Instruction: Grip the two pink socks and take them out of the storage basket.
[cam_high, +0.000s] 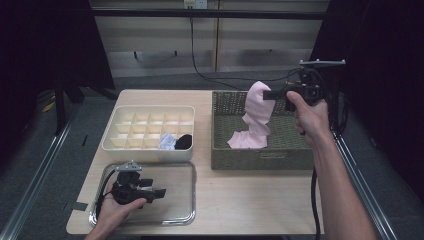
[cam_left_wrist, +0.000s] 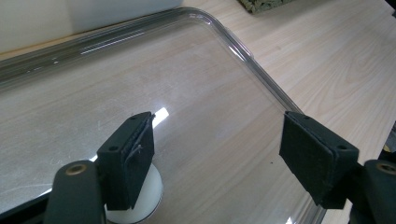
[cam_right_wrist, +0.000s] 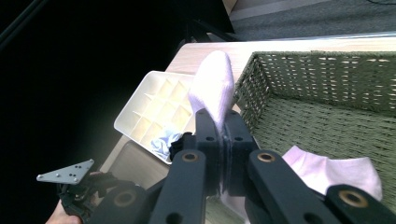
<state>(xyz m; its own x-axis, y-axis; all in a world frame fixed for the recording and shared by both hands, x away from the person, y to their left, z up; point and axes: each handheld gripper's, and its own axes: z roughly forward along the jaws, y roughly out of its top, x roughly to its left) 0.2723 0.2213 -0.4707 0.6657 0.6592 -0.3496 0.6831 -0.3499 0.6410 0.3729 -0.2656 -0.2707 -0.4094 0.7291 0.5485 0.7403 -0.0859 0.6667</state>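
A pale pink sock (cam_high: 257, 111) hangs over the green wicker basket (cam_high: 235, 162), lifted by my right gripper (cam_high: 270, 94), which is shut on its upper part. In the right gripper view the sock (cam_right_wrist: 213, 86) sticks up past the closed jaws of the right gripper (cam_right_wrist: 223, 135), and more pink cloth (cam_right_wrist: 332, 171) lies on the basket floor. My left gripper (cam_high: 159, 192) rests over the clear tray (cam_high: 185, 217) at the front left, open with nothing between its pads (cam_left_wrist: 133, 156).
A cream divided organizer box (cam_high: 150, 150) sits behind the tray, with a light blue rolled item (cam_high: 167, 142) and a black one (cam_high: 184, 141) in its front cells. A black cable (cam_high: 210, 77) runs across the floor beyond the table.
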